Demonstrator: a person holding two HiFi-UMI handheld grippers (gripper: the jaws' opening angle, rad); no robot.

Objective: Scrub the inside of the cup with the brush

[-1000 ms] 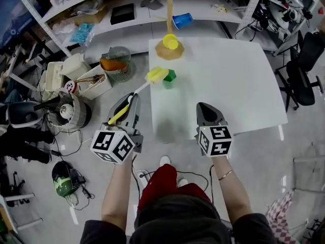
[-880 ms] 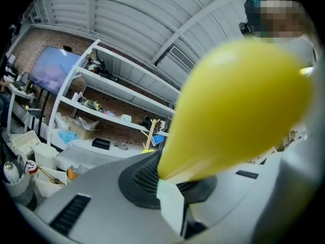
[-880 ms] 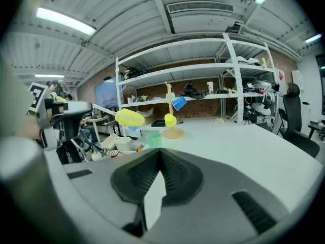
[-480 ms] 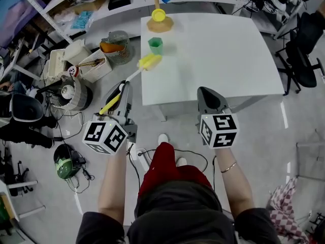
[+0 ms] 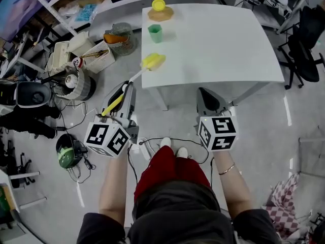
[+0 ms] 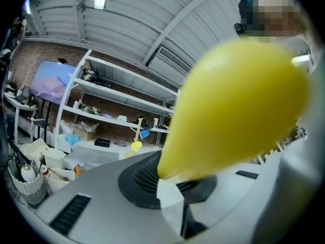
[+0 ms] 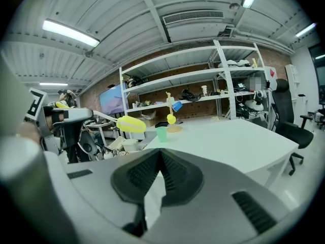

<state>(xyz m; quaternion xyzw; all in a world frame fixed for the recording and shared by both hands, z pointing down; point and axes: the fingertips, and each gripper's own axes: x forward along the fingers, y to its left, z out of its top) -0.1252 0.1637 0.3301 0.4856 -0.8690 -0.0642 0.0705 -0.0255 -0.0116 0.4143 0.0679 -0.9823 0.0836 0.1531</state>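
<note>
Green plastic cup [image 5: 155, 33] looks light, tippy: take its rim. Right tongs [image 5: 203, 92] closed, empty; left tongs [image 5: 128, 87] clamp yellow sponge brush [image 5: 153, 61].

table [image 5: 223, 39]: white, on the floor
far-left corner: wooden stand [image 5: 161, 15], yellow cup [image 5: 158, 4] on it
just beside the stand: green cup [image 5: 155, 33], upright

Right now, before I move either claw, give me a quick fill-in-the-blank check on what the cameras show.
The left claw is shut on the handle of the ___.
The right claw is shut and holds ___.
The cup standing directly on the table is coloured ___.
Missing words: brush; nothing; green.
</note>
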